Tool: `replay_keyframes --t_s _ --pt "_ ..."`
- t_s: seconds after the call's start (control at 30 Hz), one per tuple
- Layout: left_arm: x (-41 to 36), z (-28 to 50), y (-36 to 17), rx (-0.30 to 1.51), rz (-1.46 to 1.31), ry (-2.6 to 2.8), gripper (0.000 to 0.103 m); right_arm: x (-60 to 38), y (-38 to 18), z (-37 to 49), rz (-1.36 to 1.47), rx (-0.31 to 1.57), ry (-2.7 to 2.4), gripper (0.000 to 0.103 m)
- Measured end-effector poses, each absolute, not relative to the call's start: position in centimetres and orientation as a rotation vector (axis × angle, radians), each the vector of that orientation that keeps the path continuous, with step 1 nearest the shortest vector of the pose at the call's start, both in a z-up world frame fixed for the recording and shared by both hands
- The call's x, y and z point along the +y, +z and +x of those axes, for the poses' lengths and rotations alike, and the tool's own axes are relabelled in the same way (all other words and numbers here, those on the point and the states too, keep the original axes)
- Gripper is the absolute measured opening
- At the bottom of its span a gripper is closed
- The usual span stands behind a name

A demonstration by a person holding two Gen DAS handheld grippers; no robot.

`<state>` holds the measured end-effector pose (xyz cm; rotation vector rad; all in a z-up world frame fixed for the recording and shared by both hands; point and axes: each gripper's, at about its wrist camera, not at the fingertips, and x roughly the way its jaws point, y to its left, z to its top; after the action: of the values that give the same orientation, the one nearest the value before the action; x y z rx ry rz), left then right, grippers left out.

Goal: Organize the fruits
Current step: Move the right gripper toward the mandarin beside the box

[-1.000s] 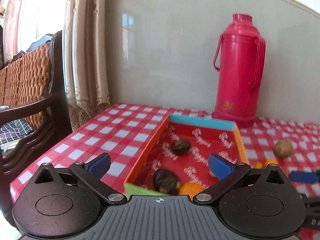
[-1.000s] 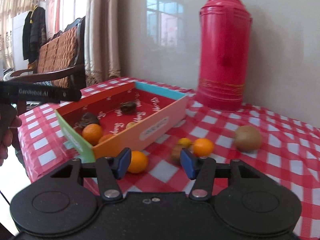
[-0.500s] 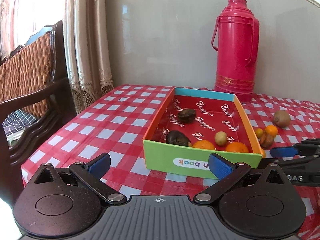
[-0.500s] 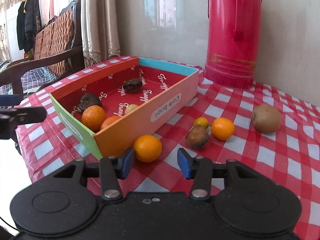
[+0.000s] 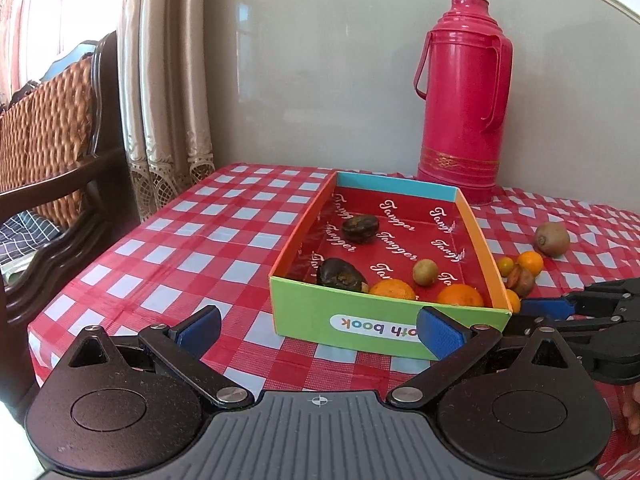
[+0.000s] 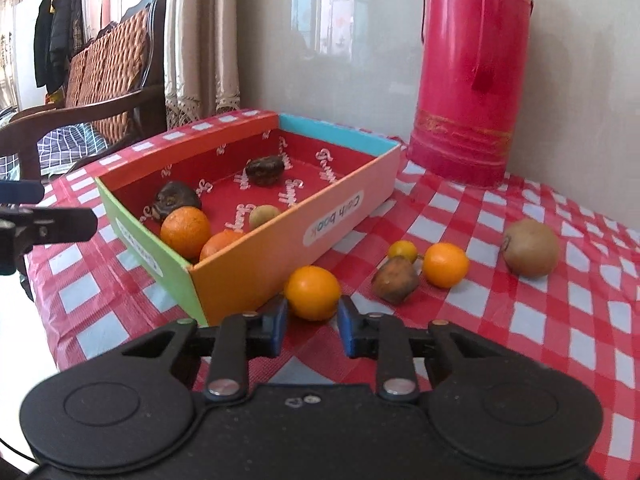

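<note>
1. Lying just ahead of the right gripper (image 6: 312, 326), the nearest orange (image 6: 313, 293) sits on the tablecloth (image 6: 520, 320) close beside the orange wall of the box (image 6: 256, 264), centred on the gap between the blue pads.
2. The right gripper's fingers stand apart, a little wider than that orange, and hold nothing; the pads are just short of the fruit and not yet around it.
3. Being round, the orange offers no long axis to line up with, so I judge a straight push forward and a close would take it.
4. The left gripper (image 5: 320, 328) is spread wide and empty, hanging in front of the box's green end wall, well away from the loose fruit; the right hand is clearly the nearer one.
5. Already in the box: two oranges, a small kiwi (image 5: 425, 272) and two dark, wrinkled fruits.
6. Loose on the cloth beyond the nearest orange: a brown fruit (image 6: 396, 279), a small yellow one (image 6: 403, 249), another orange (image 6: 446, 265) and a large kiwi (image 6: 530, 247) farther right.
7. The red-and-white checked cloth looks smooth, so a nudged fruit may roll; the box wall leaves little room on the left finger's side.
8. A red thermos (image 6: 472, 72) stands against the wall behind, and a wicker-backed chair (image 5: 44, 128) and curtains lie off to the left
</note>
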<state>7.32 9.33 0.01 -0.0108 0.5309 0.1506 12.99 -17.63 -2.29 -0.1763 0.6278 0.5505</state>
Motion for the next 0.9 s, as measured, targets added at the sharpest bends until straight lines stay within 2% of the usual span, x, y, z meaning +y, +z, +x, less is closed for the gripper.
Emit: replay_keyframes --t_s 0.03,0.07,0.13,0.2,0.23,0.27,0.9 --pt "9.4 7.3 0.0 0.53 -0.014 0.15 0.103 -17.7 -2.1 12.9 -0.175 0.619 0.543 0.007" --pt "9.5 7.3 0.0 0.529 -0.016 0.15 0.103 -17.9 -1.8 13.0 -0.176 0.613 0.535 0.003" --pt "9.7 7.3 0.0 0.531 -0.019 0.149 0.103 -18.0 -1.6 13.1 -0.176 0.616 0.529 0.003" --pt "9.8 7.2 0.0 0.533 -0.024 0.15 0.103 -17.9 -2.0 13.3 -0.185 0.631 0.515 0.011" --pt "9.9 7.2 0.0 0.534 -0.026 0.151 0.103 -17.9 -2.3 13.3 -0.189 0.625 0.498 0.029" --pt "10.0 7.2 -0.1 0.537 -0.029 0.151 0.103 -17.8 -2.5 13.4 -0.19 0.627 0.499 0.033" --pt "12.0 7.4 -0.8 0.564 -0.068 0.169 0.103 -16.4 -1.9 16.9 -0.216 0.584 0.522 0.031"
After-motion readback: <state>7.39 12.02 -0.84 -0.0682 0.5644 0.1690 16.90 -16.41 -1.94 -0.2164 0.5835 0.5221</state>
